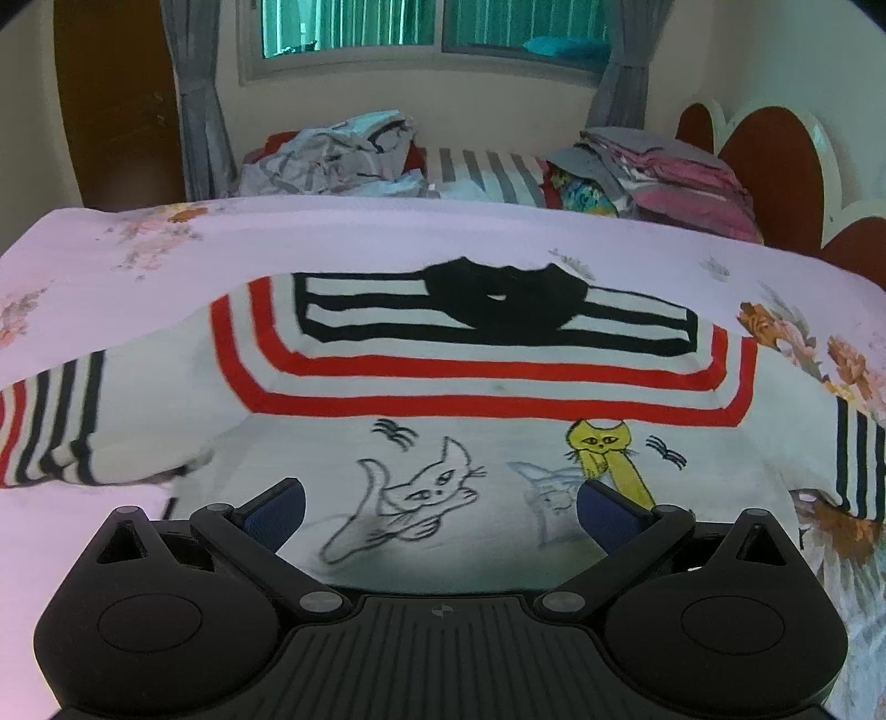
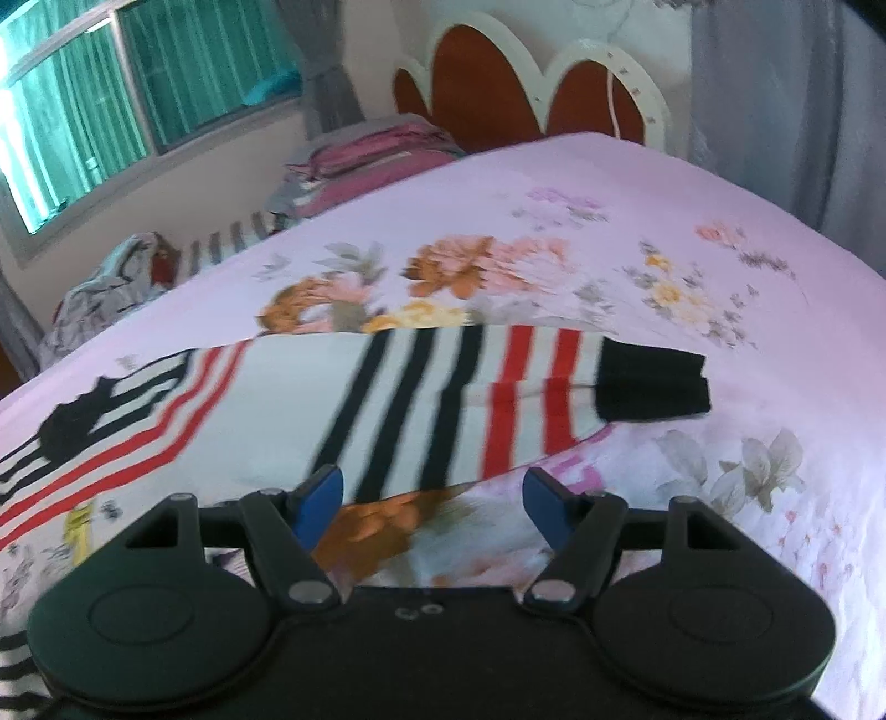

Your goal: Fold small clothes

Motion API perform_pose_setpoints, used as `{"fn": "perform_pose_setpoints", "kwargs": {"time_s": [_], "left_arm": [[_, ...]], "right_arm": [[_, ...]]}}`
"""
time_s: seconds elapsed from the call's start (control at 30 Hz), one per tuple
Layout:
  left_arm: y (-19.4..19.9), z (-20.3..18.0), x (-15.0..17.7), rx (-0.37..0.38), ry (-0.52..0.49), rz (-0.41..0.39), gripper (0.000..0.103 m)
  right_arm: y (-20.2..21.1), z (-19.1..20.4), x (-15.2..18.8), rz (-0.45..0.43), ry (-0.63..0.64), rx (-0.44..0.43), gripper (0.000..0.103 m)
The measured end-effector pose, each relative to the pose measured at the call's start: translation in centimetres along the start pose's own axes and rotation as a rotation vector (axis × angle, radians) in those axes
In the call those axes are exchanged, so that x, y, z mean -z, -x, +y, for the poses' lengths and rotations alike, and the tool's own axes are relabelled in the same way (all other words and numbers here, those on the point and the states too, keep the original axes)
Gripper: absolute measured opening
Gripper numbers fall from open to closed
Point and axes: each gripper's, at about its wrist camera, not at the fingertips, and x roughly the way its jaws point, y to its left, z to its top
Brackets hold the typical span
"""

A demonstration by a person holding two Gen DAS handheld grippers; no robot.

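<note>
Your left gripper [image 1: 440,512] hangs low over the front of the sweater [image 1: 459,459], its blue pads [image 1: 277,512] spread wide with nothing between them — the white cat drawing [image 1: 426,498] sits in the gap and the yellow cat [image 1: 603,454] just beyond the right pad. Your right gripper [image 2: 434,504] also has its fingers apart and empty; it hovers at the near edge of the right sleeve [image 2: 470,393], left pad [image 2: 318,501] over the striped knit, right pad over the bedsheet [image 2: 720,498].

The sweater lies spread face up on the pink floral bedsheet, hem toward you and black collar [image 1: 498,299] at the far side. Red and black bands frame the chest. The right sleeve stretches out to the right, black stripes, then red, ending in a black cuff [image 2: 653,385]. The left sleeve [image 1: 50,426] is seen at the left edge of the left wrist view; its cuff is cut off.

Farther off, past the sheet's far edge: a crumpled heap of clothes [image 1: 332,155] on the left, a folded pink and grey stack [image 1: 664,171] on the right. Behind them — the red scalloped headboard [image 1: 775,160], a window [image 1: 432,27] and grey curtains [image 1: 199,111].
</note>
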Motion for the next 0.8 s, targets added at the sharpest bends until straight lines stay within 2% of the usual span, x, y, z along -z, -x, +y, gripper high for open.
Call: {"fn": "perform_pose_setpoints", "kwargs": {"time_s": [0.23, 0.4, 0.57, 0.63, 0.7, 0.8], "left_arm": [[-1.3, -1.7, -0.6, -0.01, -0.017, 0.015, 0.103], [-1.8, -2.1, -1.0, -0.01, -0.019, 0.017, 0.103], [-2.0, -2.4, -1.0, -0.015, -0.049, 0.028, 0.103], [-1.9, -2.4, -1.1, -0.017, -0.05, 0.026, 0.103], [-1.8, -2.3, -1.1, -0.013, -0.048, 0.024, 0.103], [-1.7, -2.2, -1.1, 0.007, -0.039, 0.015, 0.103]], "right_arm": [[-4.1, -3.5, -0.5, 0.06, -0.067, 0.044, 0.071], [-6.3, -5.9, -0.8, 0.078, -0.182, 0.024, 0.071], [-7.5, -6.3, -1.4, 0.043, -0.211, 0.019, 0.072], [-7.9, -6.3, -1.7, 0.025, -0.214, 0.033, 0.066], [-8.1, -6.4, -1.9, 0.007, -0.219, 0.054, 0.044], [-8.2, -6.9, -2.2, -0.012, -0.241, 0.061, 0.027]]}}
